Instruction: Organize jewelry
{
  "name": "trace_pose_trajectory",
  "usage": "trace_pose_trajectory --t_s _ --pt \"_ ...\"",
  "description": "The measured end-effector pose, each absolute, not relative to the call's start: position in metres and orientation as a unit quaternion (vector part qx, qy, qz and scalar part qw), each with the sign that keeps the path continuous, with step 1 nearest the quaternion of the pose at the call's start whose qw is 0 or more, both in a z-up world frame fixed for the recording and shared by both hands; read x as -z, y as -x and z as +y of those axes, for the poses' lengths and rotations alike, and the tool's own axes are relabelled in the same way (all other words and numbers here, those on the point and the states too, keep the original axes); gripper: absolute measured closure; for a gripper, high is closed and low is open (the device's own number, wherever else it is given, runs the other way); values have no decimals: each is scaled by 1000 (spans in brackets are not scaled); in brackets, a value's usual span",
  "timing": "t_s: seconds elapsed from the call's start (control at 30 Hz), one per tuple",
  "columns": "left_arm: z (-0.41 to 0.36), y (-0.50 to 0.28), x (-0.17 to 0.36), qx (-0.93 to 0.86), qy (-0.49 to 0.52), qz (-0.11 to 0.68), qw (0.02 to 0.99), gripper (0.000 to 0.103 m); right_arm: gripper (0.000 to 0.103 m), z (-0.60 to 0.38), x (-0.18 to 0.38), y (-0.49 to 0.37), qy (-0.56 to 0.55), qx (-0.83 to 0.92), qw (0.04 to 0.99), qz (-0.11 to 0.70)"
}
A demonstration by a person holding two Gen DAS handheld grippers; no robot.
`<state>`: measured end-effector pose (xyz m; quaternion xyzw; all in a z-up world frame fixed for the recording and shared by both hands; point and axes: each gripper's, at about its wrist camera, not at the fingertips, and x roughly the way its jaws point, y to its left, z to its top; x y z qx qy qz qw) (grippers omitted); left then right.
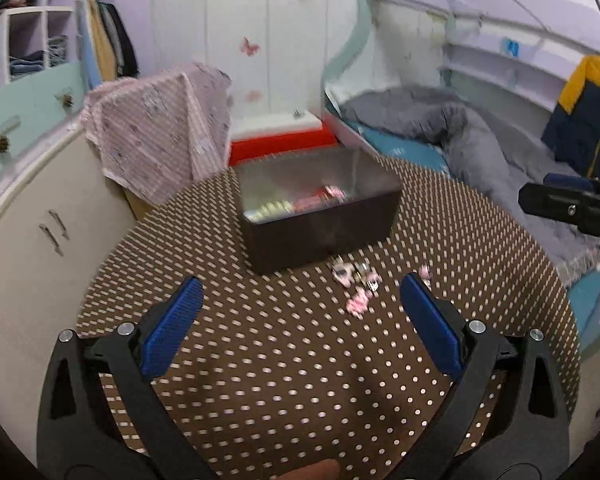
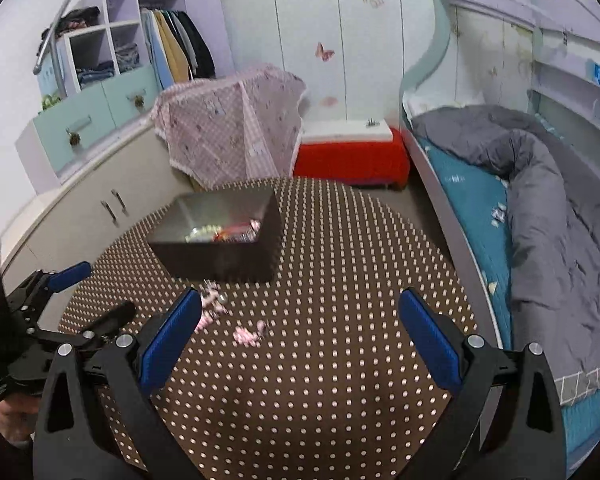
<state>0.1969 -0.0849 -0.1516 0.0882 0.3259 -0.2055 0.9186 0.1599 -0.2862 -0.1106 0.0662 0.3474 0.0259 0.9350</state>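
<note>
One dark box [image 1: 320, 216] on one dotted bench [image 1: 300, 360], ahead of left hand-held gripper [image 1: 302, 304]. Inside box: blurred pile, red and pale pieces, count unclear. Loose jewelry pieces [image 1: 356, 280] on bench just short of box, between left gripper's fingers and slightly right: about five or six, pink and silver, blur prevents exact count. Two hand-held grippers total; right hand-held gripper [image 2: 300, 320] has two blue pads [image 2: 430, 336], as does left.
</note>
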Motion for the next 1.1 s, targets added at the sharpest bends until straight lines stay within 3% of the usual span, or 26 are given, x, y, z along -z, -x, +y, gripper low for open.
trace_pose_trajectory --t_s 0.17,0.23,0.37,0.4,0.53,0.93,1.0,1.07,1.1 --pt "-110 -211 181 219 -122 358 899 7 8 -295 133 -162 -80 -17 924 374" --pt "-117 -216 191 224 -129 373 891 13 8 -298 139 -162 -80 -16 921 381" --pt "-127 -227 204 249 -123 412 868 45 8 -301 145 -165 -81 -15 918 389" --pt "-128 -227 203 257 -122 411 866 57 8 -301 145 -165 -82 -15 917 390" --pt "-133 -221 201 287 -129 409 857 86 8 -300 153 -171 -80 -19 914 398" --pt "-96 -209 185 281 -80 399 869 87 9 -259 181 -195 -32 -77 899 431" --pt "-89 -208 179 274 -74 394 874 87 15 -250 186 -200 -26 -89 897 433" --pt "-84 -208 176 268 -69 391 878 87 34 -242 190 -205 -19 -94 893 439" --pt "-81 -208 174 265 -65 390 879 87 38 -238 193 -208 -14 -97 892 441"
